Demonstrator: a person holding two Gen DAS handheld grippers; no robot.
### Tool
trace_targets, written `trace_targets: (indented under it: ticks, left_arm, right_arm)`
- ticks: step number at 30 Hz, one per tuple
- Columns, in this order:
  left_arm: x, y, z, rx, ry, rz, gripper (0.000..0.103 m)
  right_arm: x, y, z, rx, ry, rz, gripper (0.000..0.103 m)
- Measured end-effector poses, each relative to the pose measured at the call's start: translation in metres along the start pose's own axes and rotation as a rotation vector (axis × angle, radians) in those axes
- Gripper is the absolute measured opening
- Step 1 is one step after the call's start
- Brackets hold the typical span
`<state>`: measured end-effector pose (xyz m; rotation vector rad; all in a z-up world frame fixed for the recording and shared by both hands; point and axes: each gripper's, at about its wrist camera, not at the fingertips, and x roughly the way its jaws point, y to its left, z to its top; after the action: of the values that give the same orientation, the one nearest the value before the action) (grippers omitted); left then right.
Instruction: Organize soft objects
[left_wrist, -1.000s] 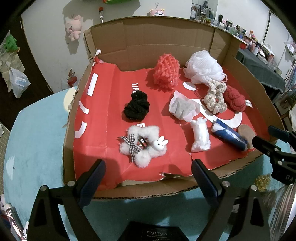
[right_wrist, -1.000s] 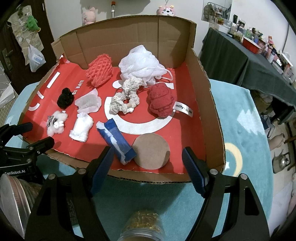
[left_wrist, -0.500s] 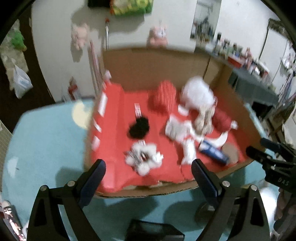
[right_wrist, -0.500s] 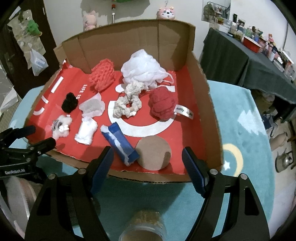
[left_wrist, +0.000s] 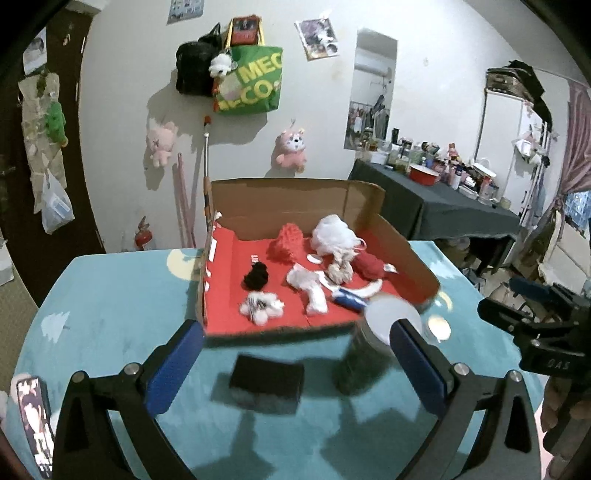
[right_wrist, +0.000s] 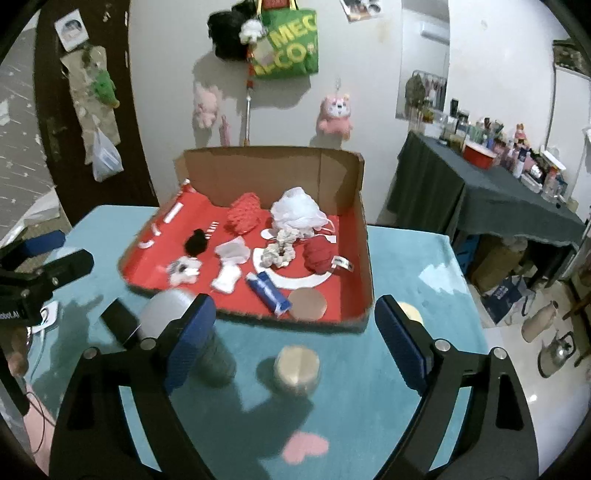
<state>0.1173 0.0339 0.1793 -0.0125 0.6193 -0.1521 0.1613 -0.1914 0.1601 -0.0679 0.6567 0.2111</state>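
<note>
An open cardboard box (left_wrist: 295, 195) (right_wrist: 273, 173) with a red lining stands on the teal table. Soft items lie in it: a black scrunchie (left_wrist: 255, 277) (right_wrist: 195, 242), a white fluffy clip (left_wrist: 261, 307) (right_wrist: 183, 270), a red knit piece (left_wrist: 288, 242) (right_wrist: 243, 218), a white mesh pouf (left_wrist: 332, 236) (right_wrist: 297, 212), a beige scrunchie (right_wrist: 279, 251) and a dark red one (right_wrist: 319, 256). My left gripper (left_wrist: 295, 369) and right gripper (right_wrist: 297, 341) hover in front of the box, jaws opening, with nothing between them.
A blue tube (right_wrist: 269, 291) and a brown disc (right_wrist: 307, 303) lie at the box front. On the table stand a silver-lidded jar (right_wrist: 166, 314), a gold-lidded jar (right_wrist: 297, 365) and a black block (left_wrist: 266, 380). A phone (left_wrist: 33, 410) lies left.
Both grippers have pulled back and up from the box, which now looks smaller and farther. The jars and the black block have come into view. Both pairs of jaws stand wider.
</note>
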Motion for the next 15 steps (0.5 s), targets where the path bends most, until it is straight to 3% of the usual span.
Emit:
trace_targets:
  ticks: [3, 8, 15]
  left_arm:
    - [-0.008, -0.011, -0.025, 0.012, 0.001, -0.012, 0.103]
    - [-0.004, -0.020, -0.065, -0.010, 0.027, 0.005, 0.103]
    - [0.040, -0.016, -0.109, -0.059, 0.159, -0.003, 0.103]
  right_arm:
    - [-0.020, 0.001, -0.025, 0.011, -0.038, -0.003, 0.097]
    - [-0.030, 0.008, -0.065, 0.003, -0.051, -0.037, 0.097]
    - [0.003, 0.007, -0.112, 0.039, 0.050, -0.047, 0.097]
